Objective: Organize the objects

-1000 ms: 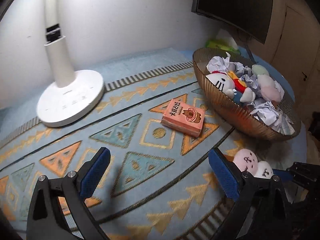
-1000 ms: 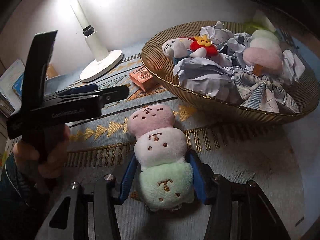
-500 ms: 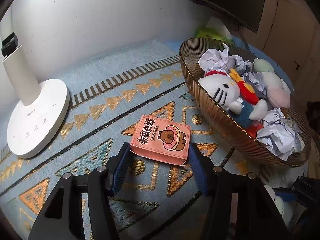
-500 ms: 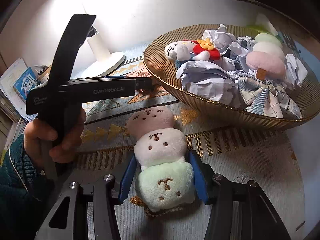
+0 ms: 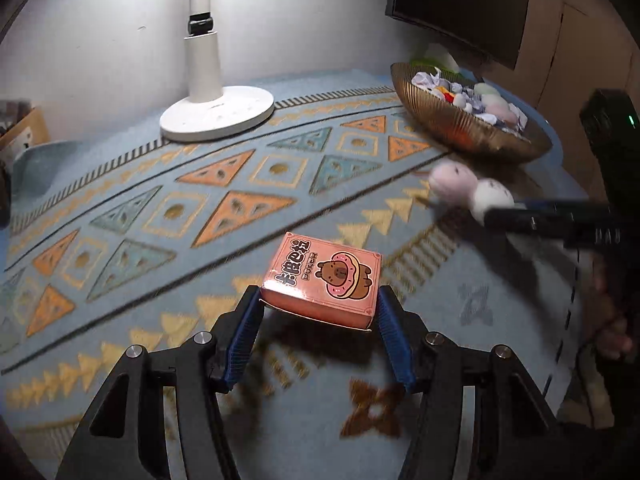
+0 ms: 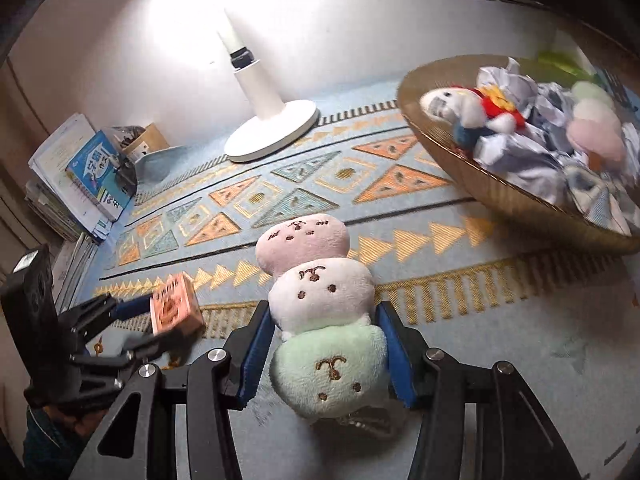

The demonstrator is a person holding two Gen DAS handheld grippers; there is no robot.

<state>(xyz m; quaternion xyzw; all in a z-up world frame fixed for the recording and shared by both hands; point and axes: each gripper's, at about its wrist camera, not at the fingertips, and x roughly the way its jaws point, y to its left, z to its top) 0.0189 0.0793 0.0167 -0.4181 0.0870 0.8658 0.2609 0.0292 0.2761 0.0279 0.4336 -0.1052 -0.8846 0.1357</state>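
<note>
1. While the left gripper (image 5: pixel 318 312) clamps the pink card box (image 5: pixel 322 284) between its blue pads, the box hangs clear of the patterned rug (image 5: pixel 224 208), its printed face up and slightly tilted.
2. Seen from the left wrist, the box's longer side spans from pad to pad, across the gripper rather than along it, and the cartoon animal sits toward the right pad.
3. From the right wrist view, the same box (image 6: pixel 175 307) appears low on the left, well apart from the bowl, held by the left gripper (image 6: pixel 158 322).
4. Closed on the green bottom ball, the right gripper (image 6: pixel 326 354) holds the three-ball plush skewer (image 6: pixel 320 292).
5. Its long axis runs straight forward along the fingers: green nearest the camera, white in the middle, pink at the far tip, pointing toward the white lamp base (image 6: pixel 274 132).
6. Whether the plush is lifted off the rug is hard to say; a shadow beneath it suggests it may be.
7. A ribbed gold bowl (image 6: pixel 516 196) stands to the right, filled with crumpled paper (image 6: pixel 520 164) and other soft toys.
8. Books (image 6: pixel 94 176) are stacked at the rug's far left edge.
</note>
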